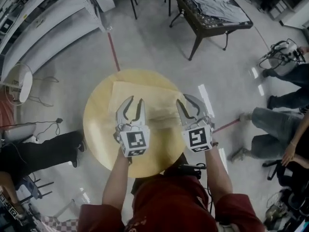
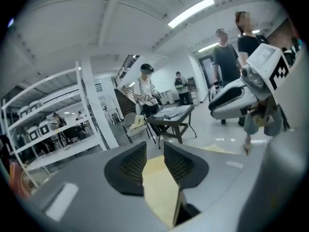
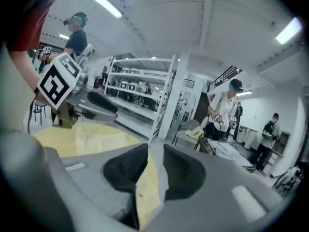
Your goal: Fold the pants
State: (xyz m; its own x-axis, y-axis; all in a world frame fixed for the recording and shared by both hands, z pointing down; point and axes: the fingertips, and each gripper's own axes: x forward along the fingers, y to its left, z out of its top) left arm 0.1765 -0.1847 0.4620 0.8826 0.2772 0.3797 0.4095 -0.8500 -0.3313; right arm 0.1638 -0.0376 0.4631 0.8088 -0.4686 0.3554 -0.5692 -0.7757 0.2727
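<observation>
The pale yellow pants (image 1: 145, 96) lie folded flat on the round yellow table (image 1: 99, 129), with a thicker folded band (image 1: 161, 116) toward the near right. My left gripper (image 1: 134, 105) hangs above the table's near left, open, with nothing between its fingers. My right gripper (image 1: 188, 104) hangs beside it above the near right, also open and empty. In the left gripper view the left gripper (image 2: 154, 148) shows yellow surface (image 2: 157, 182) through the gap, and the right gripper (image 2: 231, 98) floats at the right. The right gripper view shows the right gripper (image 3: 155, 150), the pants (image 3: 96, 137) and the left gripper (image 3: 91, 103).
A black table with grey clothes (image 1: 212, 6) stands beyond the round table, white shelving (image 1: 43, 18) at the far left. People sit at the right (image 1: 275, 129) and a person's dark legs (image 1: 43, 151) are at the left. A red line (image 1: 114, 52) crosses the grey floor.
</observation>
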